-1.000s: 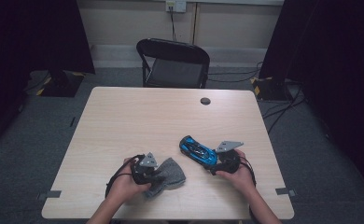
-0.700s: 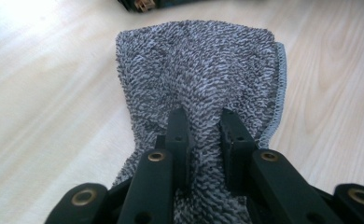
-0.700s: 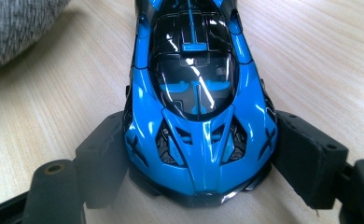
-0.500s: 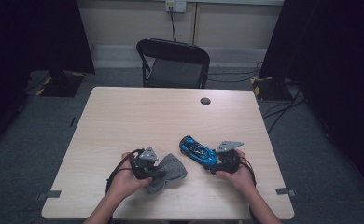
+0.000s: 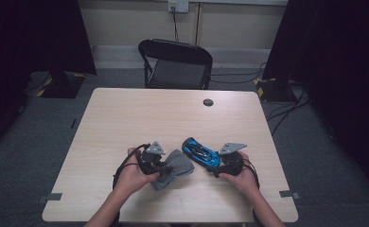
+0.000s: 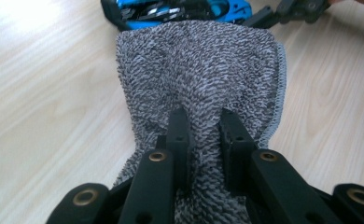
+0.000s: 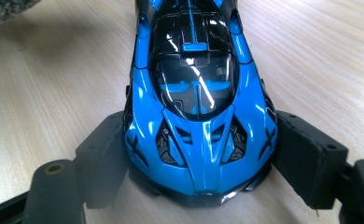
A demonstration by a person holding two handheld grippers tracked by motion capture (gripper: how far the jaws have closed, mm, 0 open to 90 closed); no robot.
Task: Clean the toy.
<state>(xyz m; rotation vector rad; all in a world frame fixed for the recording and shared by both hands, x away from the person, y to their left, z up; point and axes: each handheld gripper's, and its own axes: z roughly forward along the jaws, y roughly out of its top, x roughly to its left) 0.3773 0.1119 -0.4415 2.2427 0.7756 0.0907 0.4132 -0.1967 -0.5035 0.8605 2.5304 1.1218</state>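
L tongs clamped on a grey cloth, jaws pinched tight w/ a fold of the terry bunched between them; rest of the cloth fans out ahead toward 12 o'clock in the left gripper view, its stitched edge at 3 o'clock. In the high view the cloth lies near the front edge of the tabletop, at approx 3 o'clock from the L hand, partly draped on the wood. R tongs clamped on a blue toy car, jaws wide, one pad against each flank at the car's near end; car sits flat on the tabletop, nose to tail along the 12–6 line in the right gripper view. From the high view the car is just beside the cloth, at its 2 o'clock, angled from 10 to 4 o'clock, w/ the R hand behind it at 4 o'clock. A small dark disc sits at 12 o'clock near the far edge; a black folding chair stands beyond the tabletop.
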